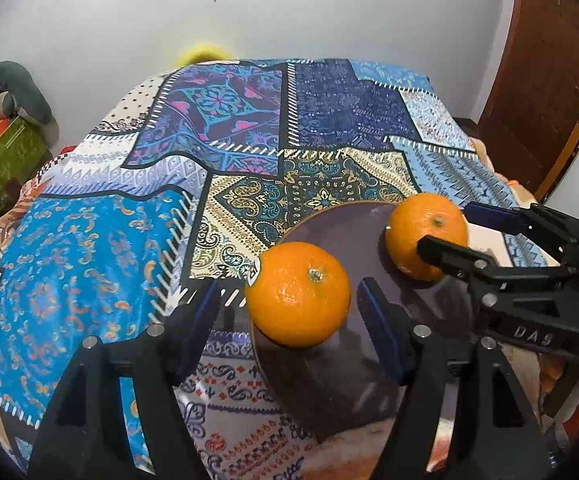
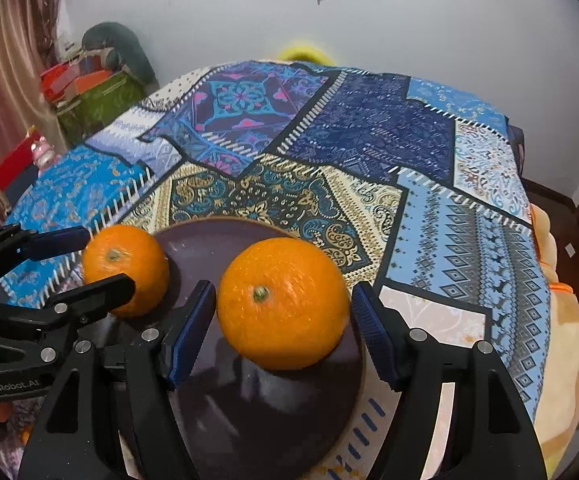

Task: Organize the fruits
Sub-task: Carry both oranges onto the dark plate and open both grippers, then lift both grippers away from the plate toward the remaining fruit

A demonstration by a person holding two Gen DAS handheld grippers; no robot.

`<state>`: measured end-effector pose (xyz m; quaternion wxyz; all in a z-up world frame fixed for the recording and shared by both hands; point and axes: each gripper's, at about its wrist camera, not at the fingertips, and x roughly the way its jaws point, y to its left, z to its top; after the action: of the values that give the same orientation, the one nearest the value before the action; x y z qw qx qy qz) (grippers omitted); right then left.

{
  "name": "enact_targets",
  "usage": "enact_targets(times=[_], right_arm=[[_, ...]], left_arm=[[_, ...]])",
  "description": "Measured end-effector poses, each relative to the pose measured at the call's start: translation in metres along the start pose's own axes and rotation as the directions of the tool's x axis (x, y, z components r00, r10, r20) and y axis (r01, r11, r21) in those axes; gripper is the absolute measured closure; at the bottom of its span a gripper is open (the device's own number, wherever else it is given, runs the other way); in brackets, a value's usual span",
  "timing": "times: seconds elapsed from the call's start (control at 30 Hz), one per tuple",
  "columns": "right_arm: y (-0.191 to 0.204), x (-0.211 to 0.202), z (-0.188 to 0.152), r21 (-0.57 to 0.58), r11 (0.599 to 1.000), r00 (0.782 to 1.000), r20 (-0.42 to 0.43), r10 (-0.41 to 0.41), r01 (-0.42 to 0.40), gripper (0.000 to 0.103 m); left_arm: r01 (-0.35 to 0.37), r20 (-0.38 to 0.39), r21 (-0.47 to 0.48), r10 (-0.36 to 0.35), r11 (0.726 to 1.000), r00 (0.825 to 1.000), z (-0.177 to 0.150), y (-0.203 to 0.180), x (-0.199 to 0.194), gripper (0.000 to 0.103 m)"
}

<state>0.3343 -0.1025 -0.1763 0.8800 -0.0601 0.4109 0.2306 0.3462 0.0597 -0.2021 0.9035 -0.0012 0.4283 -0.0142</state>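
Note:
Two oranges sit on a dark purple round plate [image 1: 369, 240] [image 2: 209, 240] on a patterned cloth. In the left wrist view my left gripper [image 1: 289, 316] is open, its blue pads either side of the left orange [image 1: 297, 294] without touching it. My right gripper [image 1: 457, 232] is open around the right orange [image 1: 425, 232]. In the right wrist view my right gripper [image 2: 283, 320] stands open around the right orange [image 2: 283, 304], with gaps at both pads. The left gripper [image 2: 101, 258] brackets the left orange [image 2: 127, 268].
A patchwork blue cloth [image 1: 169, 200] covers the table. Boxes and a grey bundle [image 1: 5, 132] sit at the left by the wall. A yellow object [image 1: 203, 54] peeks over the far edge. A wooden door [image 1: 537, 80] stands at the right.

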Motion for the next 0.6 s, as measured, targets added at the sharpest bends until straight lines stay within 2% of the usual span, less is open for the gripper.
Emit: enact_targets(times=[0.3,0.6], right_arm=[[0.0,-0.053,-0.004,0.02,0.999,0.998,0.058,-0.027,0.026,0.036],[0.009,-0.111,-0.028,0.011,0.998,0.992,0.111,-0.067,0.066,0.03]], left_arm=[[-0.012,0.061,-0.015,0.013,1.0,0.998,-0.009,0.003,-0.058,0.032],[-0.026,0.077,-0.016,0.027,1.0,0.997,-0.039,0.002,-0.109,0.031]])
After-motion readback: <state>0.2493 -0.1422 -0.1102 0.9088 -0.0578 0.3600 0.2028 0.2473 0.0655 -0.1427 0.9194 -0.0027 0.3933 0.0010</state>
